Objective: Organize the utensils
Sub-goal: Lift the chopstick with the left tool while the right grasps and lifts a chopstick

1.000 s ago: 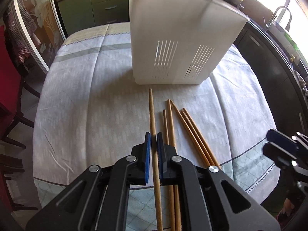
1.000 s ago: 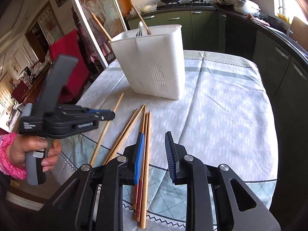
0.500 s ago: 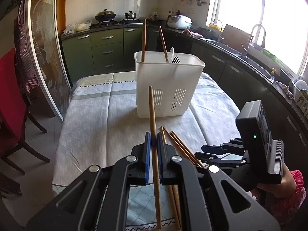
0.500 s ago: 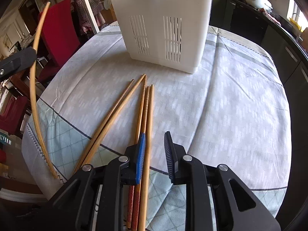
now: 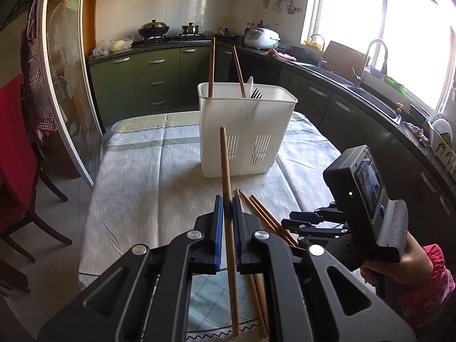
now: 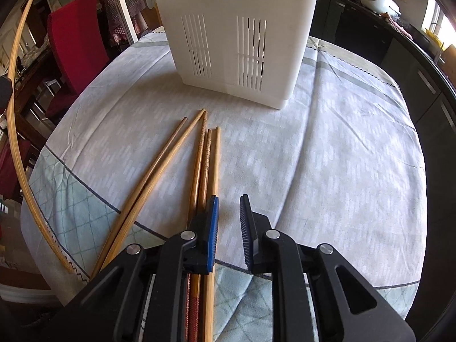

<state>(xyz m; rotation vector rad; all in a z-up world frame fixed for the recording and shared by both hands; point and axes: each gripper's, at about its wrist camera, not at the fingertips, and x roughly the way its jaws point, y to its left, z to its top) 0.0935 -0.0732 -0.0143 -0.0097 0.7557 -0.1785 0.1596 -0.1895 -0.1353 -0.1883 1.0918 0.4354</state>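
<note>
We have one chopstick (image 5: 226, 188) clamped between the left jaws, which are closed on it partway along its length, so that a long end runs out ahead of the jaws toward the white utensil holder (image 5: 245, 131) and a shorter end trails back under them. The left gripper (image 5: 227, 213) carries it clear of the bench (image 5: 142, 185).

The right gripper (image 6: 229, 213) points down at the loose chopsticks (image 6: 205, 165) lying on the cloth. Its jaws are closing, but nothing sits between them: the nearest stick runs just outside and under the left-hand pad, and only bare cloth shows in the gap.

We judge these sticks light, stiff and smooth, probably bamboo or wood. They are round enough to roll and thin enough to slip or swivel in a grip taken near one end. A hold near the middle, square across the shaft, should keep one from pivoting. Three lie pressed together, so we risk pinching more than one at once.

The holder stands beyond both sets of jaws, already holding two chopsticks, a spoon and a fork.

We can read no brand or label; the faint lettering on the cloth is illegible.
</note>
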